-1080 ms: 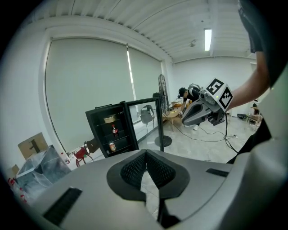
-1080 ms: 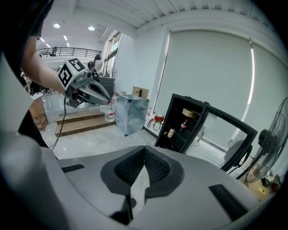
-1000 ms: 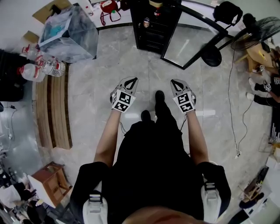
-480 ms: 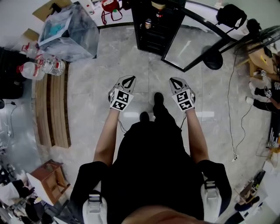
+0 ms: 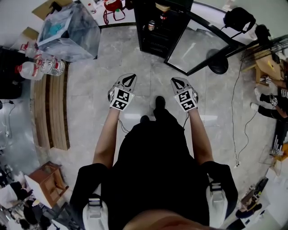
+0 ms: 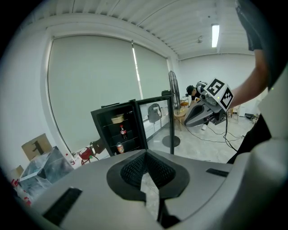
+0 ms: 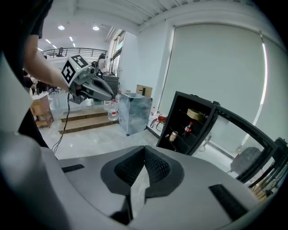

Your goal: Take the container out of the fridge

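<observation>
The small black fridge (image 5: 158,28) stands on the floor ahead with its glass door (image 5: 198,45) swung open to the right. On its top shelf sits the container, a round lidded bowl (image 5: 161,7) (image 6: 117,119) (image 7: 196,113). A cola bottle (image 6: 121,131) and a can (image 6: 119,147) stand on the shelves below. My left gripper (image 5: 130,79) (image 6: 146,152) and right gripper (image 5: 178,82) (image 7: 145,148) are held side by side above the floor, well short of the fridge. Both are shut and empty.
A clear plastic bag (image 5: 69,29) and big water bottles (image 5: 40,67) sit at the left beside a low wooden step (image 5: 51,108). A chair base (image 5: 218,60) stands behind the door. A cable (image 5: 234,112) runs along the floor at the right. A person's feet (image 5: 158,102) are below the grippers.
The person has stepped toward the fridge. Both grippers have moved forward with them, still shut, and the fridge sits a little nearer.
</observation>
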Demonstrator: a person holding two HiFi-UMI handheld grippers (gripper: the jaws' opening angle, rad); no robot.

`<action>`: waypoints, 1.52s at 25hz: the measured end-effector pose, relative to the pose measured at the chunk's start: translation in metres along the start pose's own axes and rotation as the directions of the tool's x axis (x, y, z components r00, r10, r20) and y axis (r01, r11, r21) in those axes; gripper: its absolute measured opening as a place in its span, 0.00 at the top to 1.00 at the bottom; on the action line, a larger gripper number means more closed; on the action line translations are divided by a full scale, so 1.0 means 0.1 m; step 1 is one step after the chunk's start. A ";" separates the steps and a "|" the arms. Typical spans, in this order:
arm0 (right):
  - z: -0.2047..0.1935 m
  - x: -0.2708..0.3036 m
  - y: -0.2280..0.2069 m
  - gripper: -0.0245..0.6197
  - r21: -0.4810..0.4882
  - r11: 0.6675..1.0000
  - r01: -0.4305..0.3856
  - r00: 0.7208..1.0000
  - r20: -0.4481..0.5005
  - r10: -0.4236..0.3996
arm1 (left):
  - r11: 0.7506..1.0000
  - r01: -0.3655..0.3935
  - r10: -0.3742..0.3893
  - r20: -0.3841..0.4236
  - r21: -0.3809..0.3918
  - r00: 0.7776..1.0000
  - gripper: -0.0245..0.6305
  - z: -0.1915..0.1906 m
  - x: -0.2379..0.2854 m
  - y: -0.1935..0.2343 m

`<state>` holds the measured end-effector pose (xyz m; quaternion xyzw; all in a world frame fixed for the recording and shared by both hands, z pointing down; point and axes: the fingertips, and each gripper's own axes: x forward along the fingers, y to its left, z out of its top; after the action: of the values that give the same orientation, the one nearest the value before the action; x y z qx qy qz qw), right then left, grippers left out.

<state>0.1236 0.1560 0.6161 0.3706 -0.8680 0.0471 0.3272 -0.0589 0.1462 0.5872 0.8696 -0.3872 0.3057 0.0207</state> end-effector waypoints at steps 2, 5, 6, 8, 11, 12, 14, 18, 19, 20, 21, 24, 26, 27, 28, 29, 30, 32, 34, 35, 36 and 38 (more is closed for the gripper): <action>0.03 0.05 -0.08 0.96 -0.002 1.000 -0.008 1.000 0.002 0.008 | 1.000 -0.005 0.005 -0.005 -0.001 1.000 0.93 0.04 0.05 0.04; 0.07 0.12 -0.19 0.96 -0.005 1.000 -0.024 1.000 0.003 0.024 | 1.000 -0.015 0.014 -0.014 -0.004 1.000 0.93 0.11 0.12 0.10; 0.09 0.14 -0.23 0.96 -0.007 1.000 -0.028 1.000 0.007 0.028 | 1.000 -0.019 0.018 -0.016 -0.005 1.000 0.93 0.12 0.14 0.12; 0.11 0.18 -0.30 0.96 -0.010 0.999 -0.037 0.999 0.012 0.037 | 1.000 -0.027 0.027 -0.019 -0.006 0.999 0.93 0.15 0.18 0.17; 0.12 0.23 -0.42 0.96 -0.016 0.999 -0.049 0.999 0.015 0.049 | 0.999 -0.040 0.040 -0.024 -0.014 0.999 0.93 0.21 0.26 0.21; 0.13 0.25 -0.46 0.96 -0.018 0.998 -0.054 0.998 0.019 0.054 | 0.999 -0.045 0.044 -0.027 -0.017 0.999 0.93 0.22 0.28 0.22; 0.13 0.30 -0.53 0.96 -0.019 0.998 -0.067 0.998 0.019 0.067 | 0.998 -0.052 0.052 -0.033 -0.020 0.998 0.93 0.26 0.36 0.25; 0.10 0.37 -0.70 0.96 -0.028 0.996 -0.087 0.996 0.012 0.087 | 0.997 -0.068 0.067 -0.038 -0.028 0.997 0.93 0.36 0.49 0.28; 0.09 0.39 -0.74 0.96 -0.029 0.995 -0.091 0.996 0.013 0.092 | 0.997 -0.074 0.072 -0.040 -0.033 0.997 0.93 0.37 0.52 0.29; 0.08 0.41 -0.79 0.96 -0.030 0.995 -0.094 0.995 0.015 0.094 | 0.996 -0.078 0.077 -0.042 -0.036 0.996 0.93 0.39 0.55 0.30; 0.08 0.43 -0.84 0.96 -0.030 0.995 -0.095 0.995 0.019 0.096 | 0.996 -0.083 0.081 -0.045 -0.038 0.996 0.93 0.40 0.59 0.31; 0.10 0.49 -0.99 0.96 -0.030 0.995 -0.099 0.994 0.035 0.100 | 0.994 -0.096 0.094 -0.049 -0.042 0.994 0.93 0.43 0.69 0.33; 0.10 0.51 -1.06 0.96 -0.030 0.994 -0.106 0.994 0.036 0.107 | 0.993 -0.105 0.103 -0.052 -0.048 0.993 0.93 0.47 0.74 0.33; 0.09 0.53 -1.09 0.96 -0.033 0.993 -0.111 0.993 0.038 0.113 | 0.993 -0.109 0.106 -0.054 -0.051 0.993 0.93 0.48 0.78 0.33; 0.08 0.55 -1.13 0.96 -0.037 0.992 -0.118 0.992 0.041 0.119 | 0.992 -0.112 0.109 -0.055 -0.052 0.992 0.93 0.50 0.82 0.33; 0.07 0.56 -1.16 0.96 -0.040 0.992 -0.123 0.991 0.041 0.125 | 0.992 -0.116 0.113 -0.056 -0.051 0.992 0.93 0.52 0.85 0.32; 0.06 0.58 -1.19 0.96 -0.042 0.991 -0.127 0.991 0.040 0.128 | 0.991 -0.120 0.117 -0.056 -0.051 0.992 0.93 0.54 0.89 0.33; 0.05 0.59 -1.26 0.96 -0.046 0.990 -0.130 0.991 0.037 0.132 | 0.990 -0.130 0.127 -0.053 -0.051 0.990 0.93 0.58 0.95 0.33; 0.03 0.61 -1.33 0.96 -0.048 0.990 -0.132 0.991 0.031 0.133 | 0.989 -0.139 0.136 -0.050 -0.054 0.989 0.93 0.62 1.00 0.34; 0.03 0.62 -1.36 0.96 -0.049 0.990 -0.133 0.990 0.033 0.135 | 0.988 -0.143 0.140 -0.048 -0.056 0.989 0.93 0.65 1.02 0.34; 0.03 0.64 -1.38 0.96 -0.051 0.989 -0.136 0.990 0.038 0.138 | 0.988 -0.147 0.144 -0.047 -0.057 0.988 0.93 0.67 1.02 0.35; 0.04 0.65 -1.40 0.96 -0.051 0.988 -0.143 0.989 0.040 0.145 | 0.986 -0.156 0.153 -0.045 -0.057 0.987 0.93 0.70 1.03 0.37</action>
<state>0.1830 0.0137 0.6294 0.3001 -0.9002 0.0419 0.3129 0.0051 0.0335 0.5790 0.8297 -0.4620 0.3119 0.0311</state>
